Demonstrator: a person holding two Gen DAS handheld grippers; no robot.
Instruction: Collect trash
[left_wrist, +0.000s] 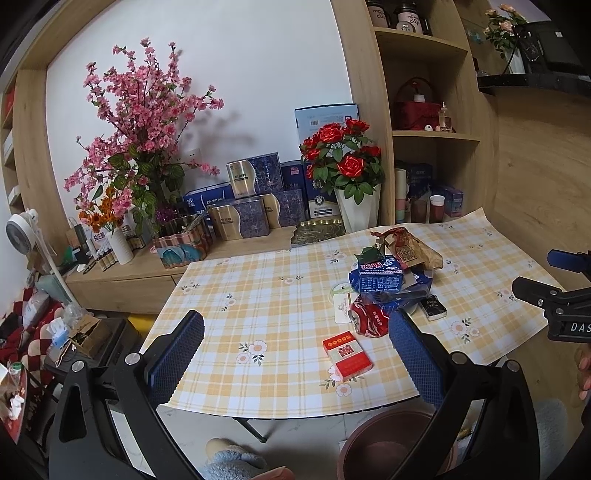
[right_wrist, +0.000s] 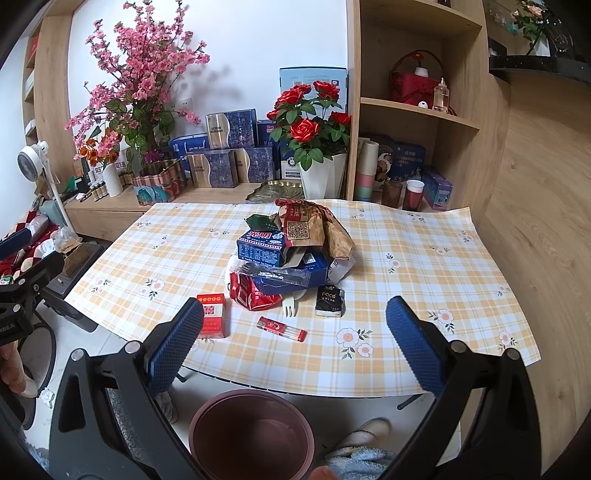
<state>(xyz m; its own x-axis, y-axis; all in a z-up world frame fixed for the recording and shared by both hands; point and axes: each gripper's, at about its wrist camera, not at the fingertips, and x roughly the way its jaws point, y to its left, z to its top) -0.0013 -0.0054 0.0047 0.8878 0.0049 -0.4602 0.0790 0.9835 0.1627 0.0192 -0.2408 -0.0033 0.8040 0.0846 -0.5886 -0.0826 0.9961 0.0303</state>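
A pile of trash sits mid-table: a blue carton (right_wrist: 260, 247), a brown paper bag (right_wrist: 317, 227), a crushed red can (right_wrist: 251, 293), a white plastic fork (right_wrist: 291, 306) and a black tissue pack (right_wrist: 330, 301). A red cigarette pack (right_wrist: 211, 314) and a red lighter (right_wrist: 281, 328) lie nearer the front edge. In the left wrist view the pack (left_wrist: 347, 354), can (left_wrist: 369, 319) and carton (left_wrist: 380, 282) show too. My left gripper (left_wrist: 295, 354) is open above the table's front edge, empty. My right gripper (right_wrist: 291, 343) is open and empty, near the lighter.
A dark red bin (right_wrist: 251, 432) stands on the floor under the table's front edge, also in the left wrist view (left_wrist: 391, 443). A checked cloth (right_wrist: 424, 280) covers the table. Flower vases (right_wrist: 321, 177), boxes and shelves line the back. A slippered foot (right_wrist: 358, 446) is beside the bin.
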